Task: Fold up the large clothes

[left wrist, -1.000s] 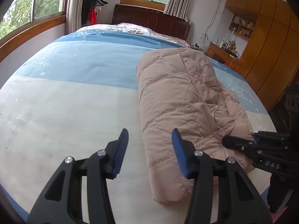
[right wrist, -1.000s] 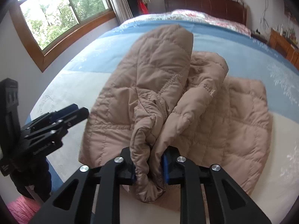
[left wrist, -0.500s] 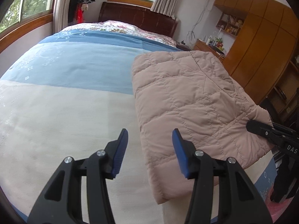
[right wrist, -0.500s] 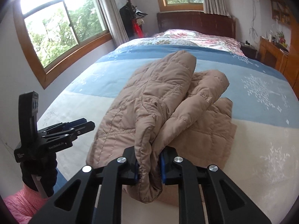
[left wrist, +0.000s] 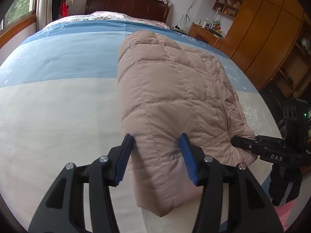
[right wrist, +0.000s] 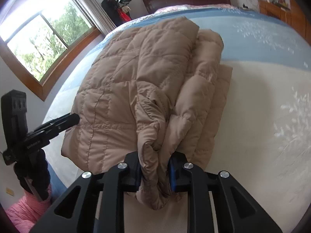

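A tan quilted puffer jacket (left wrist: 171, 89) lies folded lengthwise on the bed, its near corner hanging toward me. My left gripper (left wrist: 156, 155) is open, with its blue pads on either side of the jacket's near left edge, not pressed together. In the right wrist view the same jacket (right wrist: 136, 73) shows stacked layers. My right gripper (right wrist: 154, 172) is shut on a bunched fold of its near edge. The right gripper (left wrist: 243, 142) also shows in the left wrist view at the jacket's right corner. The left gripper (right wrist: 70, 119) shows at the left in the right wrist view.
The bed cover (left wrist: 58, 106) is cream near me and blue farther off, with a dark wooden headboard (left wrist: 126, 7) behind. Wooden wardrobes (left wrist: 262, 38) stand to the right, a window (right wrist: 40, 44) to the left. A pink sleeve (right wrist: 25, 211) shows at the bottom left of the right wrist view.
My left gripper has moved right and forward, from the bare cover until its open fingers straddle the jacket's near edge. The right gripper kept its grip while the jacket settled flatter.
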Demonstrator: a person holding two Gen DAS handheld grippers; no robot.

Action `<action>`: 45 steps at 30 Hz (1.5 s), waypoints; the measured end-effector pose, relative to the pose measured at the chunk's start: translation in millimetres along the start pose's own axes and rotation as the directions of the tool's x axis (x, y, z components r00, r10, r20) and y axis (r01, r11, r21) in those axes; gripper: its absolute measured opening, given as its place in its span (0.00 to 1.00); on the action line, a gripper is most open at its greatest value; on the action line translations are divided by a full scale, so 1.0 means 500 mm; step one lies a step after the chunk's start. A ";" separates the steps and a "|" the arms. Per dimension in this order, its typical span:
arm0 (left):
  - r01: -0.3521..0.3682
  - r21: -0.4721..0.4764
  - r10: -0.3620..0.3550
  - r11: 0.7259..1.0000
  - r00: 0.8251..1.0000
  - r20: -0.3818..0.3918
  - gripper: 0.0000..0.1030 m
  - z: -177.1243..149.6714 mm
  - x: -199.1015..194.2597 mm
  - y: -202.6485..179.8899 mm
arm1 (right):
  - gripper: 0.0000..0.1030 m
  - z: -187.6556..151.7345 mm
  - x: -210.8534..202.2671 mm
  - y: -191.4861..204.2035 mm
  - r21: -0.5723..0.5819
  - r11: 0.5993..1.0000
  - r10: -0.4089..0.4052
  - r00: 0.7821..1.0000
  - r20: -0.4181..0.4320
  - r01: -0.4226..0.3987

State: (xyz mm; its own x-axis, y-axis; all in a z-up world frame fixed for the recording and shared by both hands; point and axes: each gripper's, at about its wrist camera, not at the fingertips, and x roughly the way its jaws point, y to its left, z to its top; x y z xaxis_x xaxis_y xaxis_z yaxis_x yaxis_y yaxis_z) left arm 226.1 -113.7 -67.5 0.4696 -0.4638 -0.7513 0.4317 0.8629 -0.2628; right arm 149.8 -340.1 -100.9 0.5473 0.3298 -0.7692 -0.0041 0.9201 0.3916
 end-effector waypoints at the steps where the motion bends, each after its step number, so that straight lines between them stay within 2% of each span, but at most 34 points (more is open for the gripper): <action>1: -0.006 0.006 0.006 1.000 1.000 0.002 0.50 -0.001 0.003 0.000 | 0.21 -0.002 0.001 -0.002 0.005 1.000 0.007 1.000 0.001 -0.007; 3: -0.020 0.016 0.020 1.000 1.000 0.006 0.50 -0.001 0.012 -0.007 | 0.23 -0.002 -0.004 -0.002 0.002 1.000 0.007 1.000 0.002 -0.007; 5: -0.019 0.012 0.019 1.000 1.000 0.007 0.50 0.000 0.013 -0.004 | 0.30 0.002 -0.016 -0.006 -0.013 1.000 -0.017 1.000 0.012 0.017; 7: -0.001 -0.004 0.001 1.000 1.000 0.001 0.50 -0.001 0.006 -0.001 | 0.44 0.002 -0.049 0.011 -0.045 0.996 -0.075 0.996 0.042 0.077; 8: 0.010 -0.014 -0.010 1.000 1.000 -0.003 0.50 0.002 0.001 0.002 | 0.46 0.003 -0.070 0.021 -0.061 0.992 -0.110 0.992 0.067 0.114; 9: 0.027 -0.028 -0.027 0.999 1.000 -0.011 0.50 0.008 -0.003 0.010 | 0.48 0.005 -0.092 0.028 -0.070 0.987 -0.137 0.987 0.088 0.143; 11: 0.053 -0.044 -0.054 0.998 0.998 -0.017 0.49 0.023 -0.009 0.022 | 0.48 0.020 -0.127 0.031 -0.060 0.987 -0.140 0.983 0.115 0.148; 15: 0.043 -0.058 -0.044 0.997 0.999 -0.009 0.49 0.064 -0.011 0.030 | 0.48 0.092 -0.154 0.036 -0.053 0.986 -0.147 0.979 0.140 0.156; 18: 0.047 -0.074 -0.047 0.996 0.999 -0.008 0.48 0.097 -0.004 0.030 | 0.50 0.161 -0.121 0.023 -0.018 0.995 -0.093 0.992 0.087 0.095; 21: 0.042 -0.083 -0.043 0.996 0.999 -0.010 0.48 0.120 0.004 0.027 | 0.51 0.206 -0.073 0.001 0.023 0.995 -0.096 0.995 0.028 0.095; 24: 0.031 -0.084 -0.032 0.996 0.999 -0.016 0.48 0.127 0.019 0.031 | 0.55 0.224 -0.028 -0.020 0.057 0.994 -0.089 0.996 -0.029 0.091; 27: 0.031 -0.093 -0.034 0.995 0.999 -0.030 0.48 0.126 0.035 0.041 | 0.55 0.234 0.025 -0.040 0.099 0.995 -0.011 0.997 -0.077 0.018; 29: 0.033 -0.098 -0.036 0.995 0.999 -0.033 0.48 0.123 0.038 0.045 | 0.43 0.234 0.039 -0.037 0.092 0.996 0.009 0.997 -0.079 -0.002; 31: 0.033 -0.101 -0.037 0.994 0.999 -0.032 0.48 0.125 0.036 0.046 | 0.13 0.232 0.041 -0.032 0.082 0.997 0.018 0.998 -0.061 -0.013; 33: 0.034 -0.104 -0.037 0.994 0.999 -0.030 0.48 0.127 0.029 0.039 | 0.09 0.227 0.014 -0.022 0.056 0.998 0.019 1.000 -0.014 -0.018; 36: 0.073 -0.093 -0.076 0.993 0.997 -0.025 0.48 0.127 0.015 0.021 | 0.08 0.213 -0.049 -0.011 0.022 1.000 -0.005 0.998 0.070 0.003; 38: 0.097 -0.071 -0.099 0.993 0.995 -0.028 0.48 0.126 0.012 -0.004 | 0.08 0.208 -0.079 -0.020 0.024 1.000 -0.021 0.995 0.095 0.019; 40: 0.108 -0.053 -0.110 0.993 0.993 -0.041 0.48 0.123 0.021 -0.022 | 0.08 0.198 -0.086 -0.040 0.049 0.997 -0.057 0.994 0.091 0.053; 42: 0.114 -0.039 -0.117 0.993 0.991 -0.066 0.47 0.116 0.042 -0.040 | 0.09 0.187 -0.059 -0.073 0.093 0.993 -0.078 0.996 0.046 0.074; 45: 0.091 -0.007 -0.091 0.996 0.994 -0.065 0.47 0.104 0.062 -0.057 | 0.13 0.163 -0.007 -0.126 0.149 0.988 -0.046 0.999 0.009 0.044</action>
State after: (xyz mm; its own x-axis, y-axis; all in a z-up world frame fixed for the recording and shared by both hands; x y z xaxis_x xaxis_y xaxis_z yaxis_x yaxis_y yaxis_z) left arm 268.6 -163.1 -51.9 0.3770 -0.5262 -0.7622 0.4669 0.8187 -0.3343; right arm 216.5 -416.6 -81.8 0.5548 0.2847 -0.7817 0.1447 0.8923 0.4277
